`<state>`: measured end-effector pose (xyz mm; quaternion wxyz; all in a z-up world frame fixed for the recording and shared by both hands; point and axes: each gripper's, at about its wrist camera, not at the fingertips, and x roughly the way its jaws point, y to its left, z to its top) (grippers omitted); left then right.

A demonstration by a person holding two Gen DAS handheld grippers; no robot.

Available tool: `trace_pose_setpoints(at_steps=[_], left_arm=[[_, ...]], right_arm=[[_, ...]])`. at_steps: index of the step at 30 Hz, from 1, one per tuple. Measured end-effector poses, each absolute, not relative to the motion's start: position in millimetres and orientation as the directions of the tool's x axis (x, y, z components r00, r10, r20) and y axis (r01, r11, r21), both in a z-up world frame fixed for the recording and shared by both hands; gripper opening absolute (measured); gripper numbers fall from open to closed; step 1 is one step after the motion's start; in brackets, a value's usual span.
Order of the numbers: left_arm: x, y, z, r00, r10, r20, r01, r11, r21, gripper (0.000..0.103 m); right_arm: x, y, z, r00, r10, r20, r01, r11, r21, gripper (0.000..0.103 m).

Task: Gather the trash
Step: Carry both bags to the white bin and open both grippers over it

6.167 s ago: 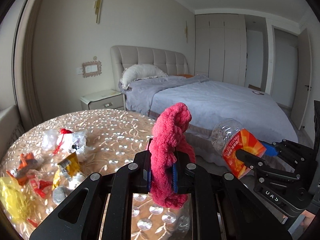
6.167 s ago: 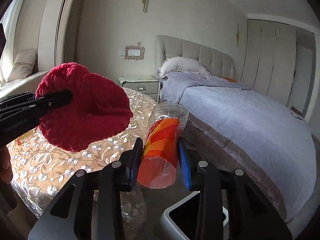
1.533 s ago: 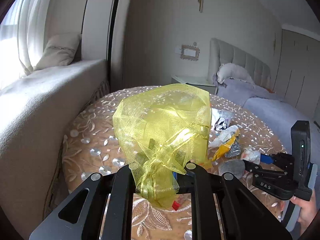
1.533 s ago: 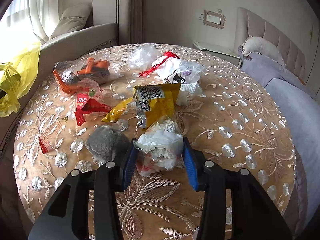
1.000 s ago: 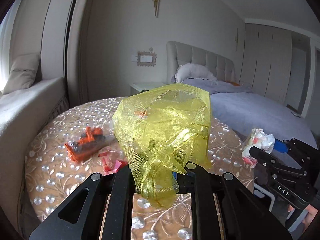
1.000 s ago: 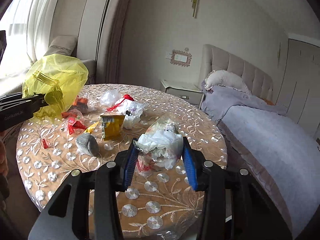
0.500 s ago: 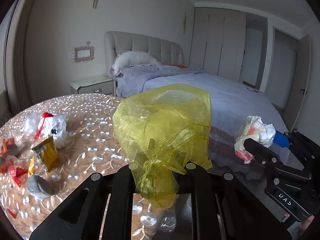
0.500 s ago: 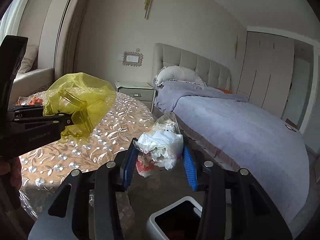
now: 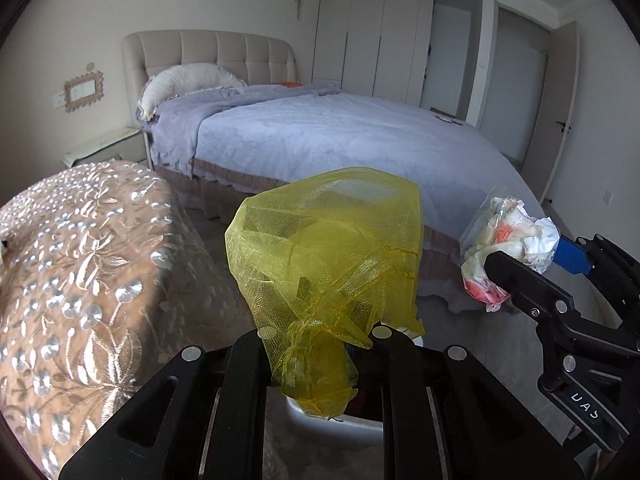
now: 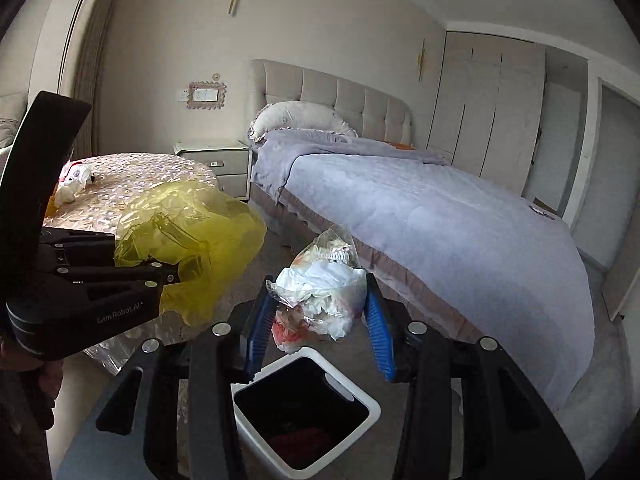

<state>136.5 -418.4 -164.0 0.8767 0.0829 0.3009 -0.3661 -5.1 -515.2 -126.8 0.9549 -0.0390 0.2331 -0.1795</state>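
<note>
My left gripper (image 9: pixel 320 334) is shut on a yellow mesh bag (image 9: pixel 332 264), which also shows in the right wrist view (image 10: pixel 192 236). My right gripper (image 10: pixel 320 320) is shut on a clear bag of crumpled white and red trash (image 10: pixel 320 296), seen from the left wrist view too (image 9: pixel 508 248). Both are held in the air beside the table. A white-rimmed trash bin (image 10: pixel 360 424) stands on the floor right below the right gripper, with something red inside. Part of its rim (image 9: pixel 340 420) shows under the yellow bag.
The round table with a floral cloth (image 9: pixel 80 264) is to the left, with white wrapper trash (image 10: pixel 74 184) on it. A bed (image 10: pixel 440 216) with a grey cover fills the right and back. A nightstand (image 10: pixel 224 168) stands by the headboard.
Both grippers have swung further right, away from the table and downward. The bin now lies directly under the right gripper. Both keep their bags.
</note>
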Motion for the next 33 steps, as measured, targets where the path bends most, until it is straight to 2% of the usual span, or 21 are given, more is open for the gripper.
trace_pose_setpoints(at_steps=[8, 10, 11, 12, 14, 23, 33], left_arm=[[149.9, -473.2, -205.9, 0.468, -0.576, -0.671, 0.734, 0.676, -0.068, 0.014], [155.5, -485.7, -218.2, 0.432, -0.571, -0.698, 0.748, 0.66, -0.077, 0.017], [160.2, -492.5, -224.9, 0.402, -0.566, -0.719, 0.756, 0.648, -0.087, 0.03], [163.5, -498.0, -231.7, 0.387, -0.554, -0.737, 0.756, 0.648, -0.089, 0.058], [169.4, -506.0, -245.2, 0.387, -0.516, -0.765, 0.744, 0.664, -0.071, 0.098], [178.8, -498.6, -243.4, 0.517, -0.433, -0.739, 0.684, 0.727, 0.053, 0.098], [195.1, -468.5, -226.9, 0.602, -0.42, -0.68, 0.605, 0.795, 0.044, 0.098]], right_arm=[[2.7, -551.4, -159.3, 0.784, -0.389, -0.484, 0.367, 0.919, -0.144, 0.045], [5.2, -559.2, -167.0, 0.772, -0.393, -0.5, 0.378, 0.916, -0.136, 0.045], [6.3, -562.4, -169.9, 0.767, -0.394, -0.506, 0.383, 0.914, -0.131, 0.045], [8.0, -565.5, -172.8, 0.761, -0.393, -0.515, 0.386, 0.914, -0.127, 0.045], [9.9, -572.0, -177.5, 0.754, -0.397, -0.523, 0.398, 0.91, -0.118, 0.045], [22.6, -584.7, -194.2, 0.737, -0.387, -0.555, 0.402, 0.91, -0.1, 0.045], [44.5, -585.5, -226.2, 0.751, -0.315, -0.581, 0.348, 0.936, -0.057, 0.046]])
